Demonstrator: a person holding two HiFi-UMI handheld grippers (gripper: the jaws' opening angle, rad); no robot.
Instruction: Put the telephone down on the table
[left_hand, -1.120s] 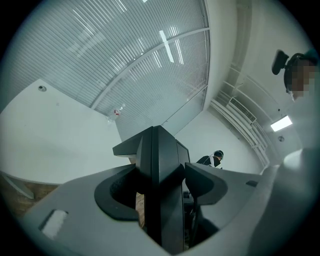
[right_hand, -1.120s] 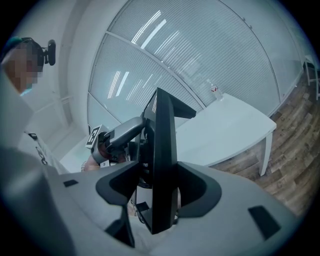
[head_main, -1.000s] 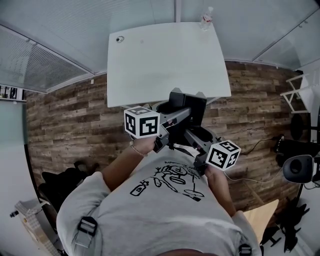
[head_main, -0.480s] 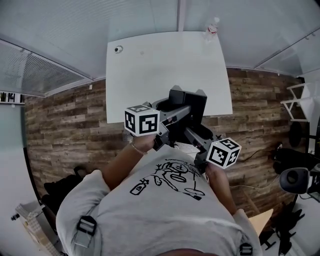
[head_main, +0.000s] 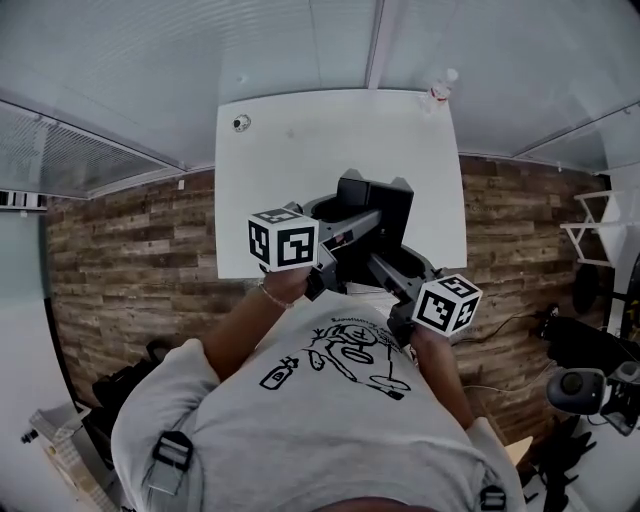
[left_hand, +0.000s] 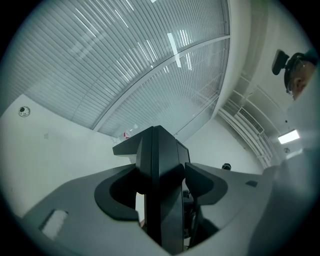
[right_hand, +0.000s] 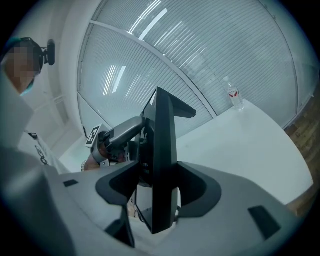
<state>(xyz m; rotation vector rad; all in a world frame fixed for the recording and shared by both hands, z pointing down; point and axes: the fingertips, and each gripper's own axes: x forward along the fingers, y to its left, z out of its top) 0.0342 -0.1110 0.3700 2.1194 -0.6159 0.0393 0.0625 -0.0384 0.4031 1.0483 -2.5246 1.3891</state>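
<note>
Both tools are clamped on one load. Nearest, a person in a grey printed T-shirt (head_main: 330, 400) holds a gripper in each hand, the marker cubes standing just in front of the chest. Left gripper (left_hand: 161, 186) has its jaws pressed against the two faces of a thin black edge of the telephone (head_main: 378, 208). Right gripper (right_hand: 159, 186) pinches another upright black panel of the same set from the right side. Between them the telephone sits over the near edge of the white table (head_main: 330, 150), roughly at the middle of that edge. It seems to hang clear of the top rather than rest on it, though the steep downward angle makes that hard to judge. Wooden plank floor (head_main: 140, 250) shows to the left and right of the table. Farther off, a small round object (head_main: 241, 122) lies near the table's far left corner and a clear bottle (head_main: 441, 90) stands upright at the far right corner. Slatted blinds (head_main: 150, 60) run behind them.
</note>
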